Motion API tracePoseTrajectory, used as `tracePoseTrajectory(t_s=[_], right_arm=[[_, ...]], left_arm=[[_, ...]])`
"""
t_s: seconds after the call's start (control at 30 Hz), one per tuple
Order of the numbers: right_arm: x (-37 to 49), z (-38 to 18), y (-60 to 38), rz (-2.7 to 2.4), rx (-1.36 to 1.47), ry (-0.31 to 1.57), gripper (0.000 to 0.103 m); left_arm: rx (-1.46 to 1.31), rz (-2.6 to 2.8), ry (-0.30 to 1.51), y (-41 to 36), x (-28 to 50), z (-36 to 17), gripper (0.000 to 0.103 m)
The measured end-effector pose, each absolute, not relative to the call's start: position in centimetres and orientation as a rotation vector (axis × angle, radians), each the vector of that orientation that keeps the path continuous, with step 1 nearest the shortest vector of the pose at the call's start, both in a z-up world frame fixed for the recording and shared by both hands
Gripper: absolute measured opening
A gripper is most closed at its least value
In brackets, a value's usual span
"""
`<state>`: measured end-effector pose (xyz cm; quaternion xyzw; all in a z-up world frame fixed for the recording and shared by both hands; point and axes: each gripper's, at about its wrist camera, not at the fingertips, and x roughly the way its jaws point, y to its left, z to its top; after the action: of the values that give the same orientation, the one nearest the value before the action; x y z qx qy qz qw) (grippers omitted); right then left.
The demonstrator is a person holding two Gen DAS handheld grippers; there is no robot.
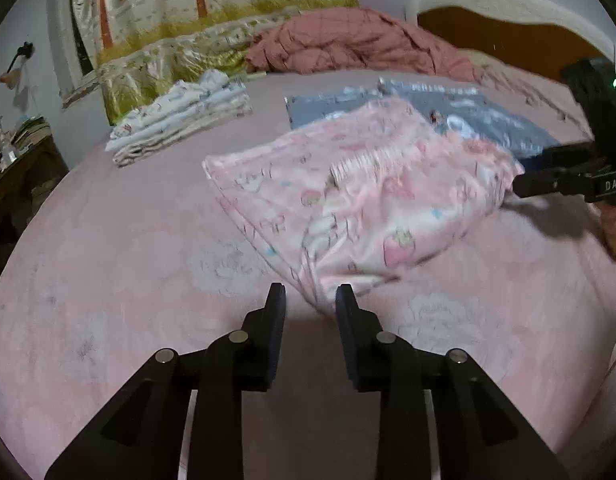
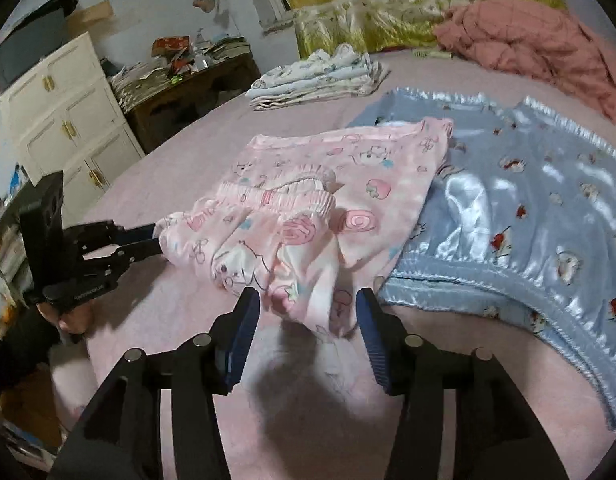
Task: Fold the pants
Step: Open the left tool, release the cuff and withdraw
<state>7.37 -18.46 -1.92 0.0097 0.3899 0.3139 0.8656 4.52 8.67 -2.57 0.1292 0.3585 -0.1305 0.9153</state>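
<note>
Pink pants [image 2: 308, 216] lay folded on the bed [image 1: 108, 272], partly overlapping the blue garment [image 2: 527, 208]. Left gripper [image 1: 311, 300] and right gripper [image 2: 308, 304] both sat open at the pants' edges, gripping nothing.

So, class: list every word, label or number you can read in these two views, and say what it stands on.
"DAS": white letters on the right gripper, cut off by the picture edge.
Embossed lettering on the left gripper: too small to read.
Printed pink pants: pictures only, no words.
</note>
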Motion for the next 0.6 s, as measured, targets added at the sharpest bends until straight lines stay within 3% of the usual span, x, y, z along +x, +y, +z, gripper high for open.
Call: tracePoseTrajectory(t_s=[0.07,0.13,0.23,0.6], right_arm=[[7.2,-2.2,-17.8,0.644,-0.047,0.848,0.049],[7.2,-2.7,-16.9,0.602,-0.121,0.869,0.025],[7.0,-2.9,-16.2,0.560,-0.168,0.857,0.010],[6.7,-2.3,-18.1,0.454,-0.191,0.825,0.004]], left_arm=[[0.284,-0.264,0.752,8.4,4.7,-3.0,0.027],[0.295,-0.261,0.747,8.0,4.8,-3.1,0.025],[0.293,-0.282,0.749,7.5,5.0,-3.0,0.002],[0.399,-0.191,0.703,8.2,4.4,-2.1,0.002]])
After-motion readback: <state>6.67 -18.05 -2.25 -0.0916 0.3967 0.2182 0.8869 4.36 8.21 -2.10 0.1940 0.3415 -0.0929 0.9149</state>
